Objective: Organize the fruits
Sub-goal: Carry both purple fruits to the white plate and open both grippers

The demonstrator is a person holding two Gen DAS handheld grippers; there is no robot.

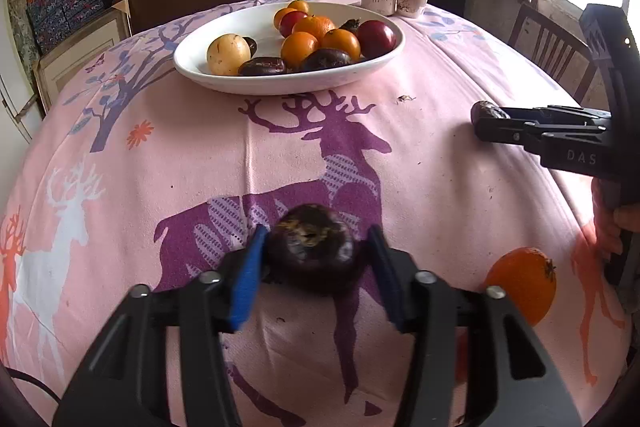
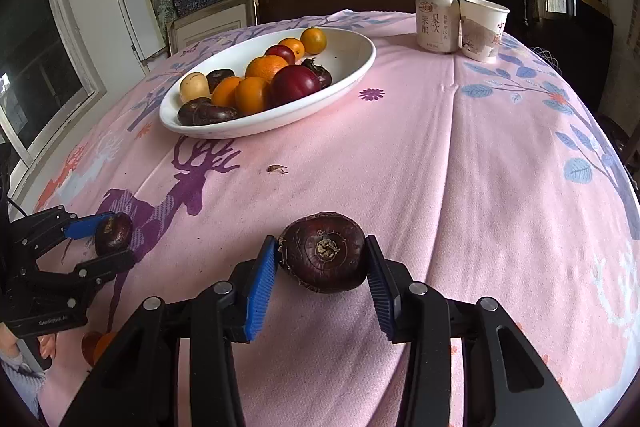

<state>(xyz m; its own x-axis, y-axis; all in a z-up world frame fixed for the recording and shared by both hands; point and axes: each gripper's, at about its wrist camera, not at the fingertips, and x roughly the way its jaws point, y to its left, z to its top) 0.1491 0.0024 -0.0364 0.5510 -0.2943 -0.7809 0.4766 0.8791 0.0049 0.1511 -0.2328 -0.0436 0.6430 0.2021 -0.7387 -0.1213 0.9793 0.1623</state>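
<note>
Two grippers, two dark round fruits

Closest to the left wrist camera, the left gripper (image 1: 314, 255) has its two blue pads pressed on a dark purple fruit (image 1: 314, 251), one pad on each side. Its jaws are only a little way apart, just as wide as the fruit. The fruit sits low on the pink tablecloth (image 1: 200, 163), right on the purple deer print (image 1: 336, 163).

At about 4 o'clock from that fruit, a loose orange (image 1: 522, 283) lies on the cloth near the table edge, just beside a hand on a black handle.

In the right wrist camera, the right gripper (image 2: 323, 259) grips a second dark fruit (image 2: 323, 253). Its blue pads touch both sides of the fruit. These jaws are also only a little way open. This fruit is a bit flat, with a dry brown spot in the middle.

At 11 o'clock from the right gripper, well away on the far side of the table, stands a white oval bowl (image 2: 352, 67). In it are oranges, red plums, one pale yellow fruit and some dark ones like the two being held.

At 1 o'clock, near the far edge, a drink can (image 2: 437, 21) and a paper cup (image 2: 482, 29) stand side by side and touching.

A tiny dry scrap (image 2: 277, 169) lies on the cloth between the bowl and the grippers.
</note>
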